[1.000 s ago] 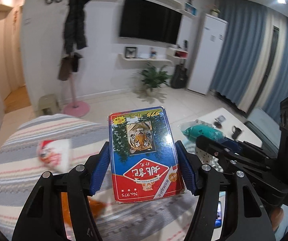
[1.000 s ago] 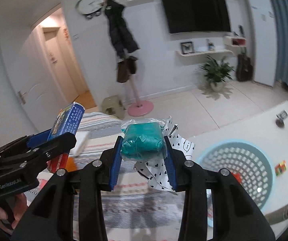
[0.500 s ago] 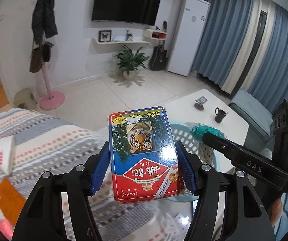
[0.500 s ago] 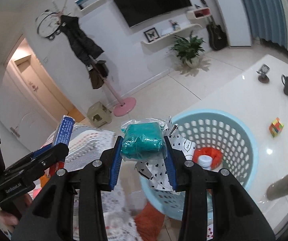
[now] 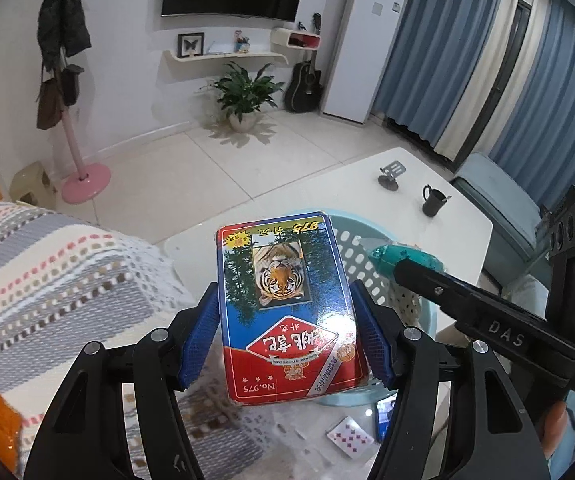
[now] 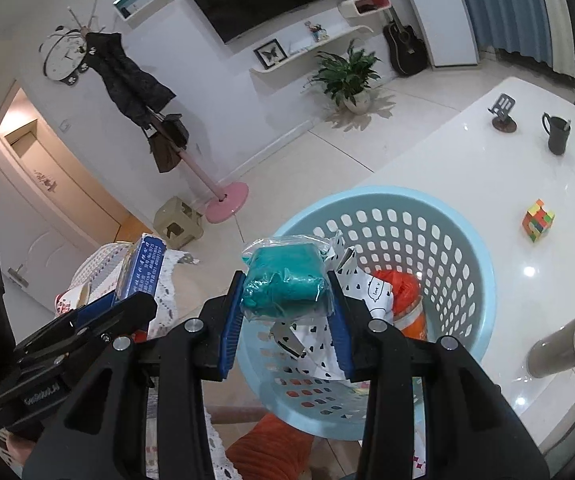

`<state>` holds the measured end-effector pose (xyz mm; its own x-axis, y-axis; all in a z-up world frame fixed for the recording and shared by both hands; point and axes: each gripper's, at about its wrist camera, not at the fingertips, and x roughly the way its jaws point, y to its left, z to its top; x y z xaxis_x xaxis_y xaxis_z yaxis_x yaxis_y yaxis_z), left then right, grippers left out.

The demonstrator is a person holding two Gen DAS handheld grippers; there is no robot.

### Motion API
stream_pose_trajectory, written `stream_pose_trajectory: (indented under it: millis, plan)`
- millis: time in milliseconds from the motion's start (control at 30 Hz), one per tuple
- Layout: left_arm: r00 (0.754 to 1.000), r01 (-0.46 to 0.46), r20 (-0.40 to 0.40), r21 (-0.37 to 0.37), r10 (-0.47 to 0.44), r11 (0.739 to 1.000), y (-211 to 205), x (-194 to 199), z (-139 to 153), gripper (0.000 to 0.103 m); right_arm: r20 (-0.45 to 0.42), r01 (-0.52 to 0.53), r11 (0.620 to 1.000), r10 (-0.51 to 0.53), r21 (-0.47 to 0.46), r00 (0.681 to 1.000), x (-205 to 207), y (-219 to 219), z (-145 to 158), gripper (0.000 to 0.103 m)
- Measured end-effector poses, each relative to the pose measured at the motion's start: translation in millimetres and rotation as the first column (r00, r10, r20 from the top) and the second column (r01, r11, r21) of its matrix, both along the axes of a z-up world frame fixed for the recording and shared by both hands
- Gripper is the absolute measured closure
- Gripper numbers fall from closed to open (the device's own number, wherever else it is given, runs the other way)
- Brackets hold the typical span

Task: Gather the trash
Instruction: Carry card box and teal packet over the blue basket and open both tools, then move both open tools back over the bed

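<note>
My left gripper (image 5: pixel 282 294) is shut on a red-and-blue playing-card box (image 5: pixel 283 320) with a tiger picture, held upright. In the right wrist view that box (image 6: pixel 145 268) and the left gripper (image 6: pixel 127 304) sit at the left, beside the basket. My right gripper (image 6: pixel 286 292) is shut on a teal bundle in a clear bag (image 6: pixel 283 280). A white paper with black hearts (image 6: pixel 363 292) hangs from the same grip. Both hang over the near part of a light-blue perforated basket (image 6: pixel 483 264), which holds something orange (image 6: pixel 405 292). In the left wrist view the right gripper (image 5: pixel 401 270) reaches over the basket (image 5: pixel 351 256).
The basket stands on a white glossy table (image 6: pixel 467 168) with a black mug (image 6: pixel 558 136), a phone stand (image 6: pixel 503 114), a colour cube (image 6: pixel 538 220) and a steel flask (image 6: pixel 567 340) lying down. A striped blanket (image 5: pixel 47 272) lies left. A loose playing card (image 5: pixel 347 436) lies below.
Both grippers have swung from over the striped blanket to the table and sunk. The basket has come under the right gripper. Both grips are unchanged.
</note>
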<state>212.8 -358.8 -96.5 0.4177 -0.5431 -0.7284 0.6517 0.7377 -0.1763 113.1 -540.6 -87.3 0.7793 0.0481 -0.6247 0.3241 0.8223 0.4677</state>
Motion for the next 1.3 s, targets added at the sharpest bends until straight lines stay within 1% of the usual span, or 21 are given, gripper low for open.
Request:
stream_pose_trajectory:
  millis: [133, 167, 200, 233, 267, 300, 333, 467, 567, 667, 800, 933, 1000, 1067, 1133, 1167, 1300]
  plan:
    - [1.000, 0.008, -0.001, 0.014, -0.008, 1.000, -8.8, 0.3, -5.1, 0.038, -0.032, 0.025, 1.000, -0.025, 0.002, 0.999, 3.8, -3.3, -6.6, 0.065]
    - [1.000, 0.009, -0.007, 0.014, -0.009, 1.000, -10.9, -1.0, -5.7, 0.035, -0.039, 0.034, 0.999, -0.034, 0.004, 0.999, 2.9, -3.2, -7.6, 0.065]
    - [1.000, 0.008, -0.016, 0.011, -0.008, 1.000, -10.6, 0.2, -7.3, 0.030, -0.047, 0.041, 0.999, -0.041, 0.008, 0.998, 3.0, -4.7, -9.5, 0.063]
    - [1.000, 0.005, -0.019, 0.006, -0.005, 1.000, -9.0, 0.5, -7.5, 0.027, -0.051, 0.046, 0.999, -0.046, 0.013, 0.998, 2.7, -6.1, -10.5, 0.058]
    - [1.000, 0.003, -0.018, 0.004, -0.003, 1.000, -7.0, 0.2, -7.8, 0.027, -0.056, 0.056, 0.998, -0.055, 0.018, 0.997, 1.6, -8.9, -12.3, 0.055]
    - [1.000, 0.002, -0.018, 0.003, -0.002, 1.000, -3.6, -0.5, -7.9, 0.026, -0.058, 0.065, 0.998, -0.064, 0.020, 0.996, 0.5, -10.3, -12.8, 0.048]
    - [1.000, 0.000, -0.021, -0.001, 0.000, 1.000, -0.6, -0.2, -7.7, 0.026, -0.057, 0.073, 0.997, -0.071, 0.020, 0.996, -1.0, -11.6, -12.8, 0.044]
    - [1.000, -0.012, -0.024, -0.019, 0.012, 1.000, 14.2, -2.1, -2.4, 0.026, -0.049, 0.075, 0.997, -0.074, 0.015, 0.996, -4.4, -11.6, -8.8, 0.043]
    - [1.000, -0.016, -0.017, -0.030, 0.015, 0.999, 25.6, -5.4, 3.0, 0.026, -0.046, 0.071, 0.997, -0.072, -0.015, 0.996, -5.1, -4.5, -1.5, 0.043]
    - [1.000, -0.030, -0.009, -0.055, 0.030, 0.998, 46.4, -11.7, 10.8, 0.026, -0.035, 0.051, 0.997, -0.052, -0.051, 0.998, -4.5, 10.2, 9.5, 0.043]
    - [0.997, -0.069, 0.016, -0.080, 0.071, 0.994, 78.6, -20.6, 24.0, 0.026, 0.004, -0.005, 0.992, 0.005, -0.127, 1.000, -2.7, 42.3, 32.0, 0.043]
    - [0.988, -0.143, 0.047, -0.099, 0.149, 0.985, 123.6, -30.3, 38.9, 0.026, 0.043, -0.086, 0.976, 0.097, -0.200, 0.994, 2.5, 87.8, 56.4, 0.043]
    - [0.976, -0.201, 0.064, -0.102, 0.208, 0.974, 152.9, -34.1, 43.9, 0.026, 0.059, -0.138, 0.963, 0.155, -0.234, 0.986, 7.4, 117.3, 66.9, 0.041]
    - [0.960, -0.260, 0.080, -0.097, 0.268, 0.961, 182.0, -36.9, 46.9, 0.026, 0.065, -0.191, 0.950, 0.213, -0.247, 0.975, 14.3, 146.4, 72.4, 0.040]
    - [0.935, -0.336, 0.092, -0.086, 0.344, 0.938, 217.4, -38.3, 46.6, 0.026, 0.057, -0.243, 0.934, 0.266, -0.263, 0.962, 23.8, 175.1, 73.6, 0.039]
    - [0.917, -0.381, 0.093, -0.077, 0.387, 0.921, 237.1, -39.2, 44.3, 0.026, 0.052, -0.260, 0.927, 0.283, -0.270, 0.958, 28.0, 186.0, 73.4, 0.039]
    - [0.866, -0.490, 0.088, -0.048, 0.492, 0.871, 291.7, -41.7, 34.5, 0.022, 0.020, -0.352, 0.892, 0.372, -0.284, 0.928, 49.4, 239.5, 65.6, 0.039]
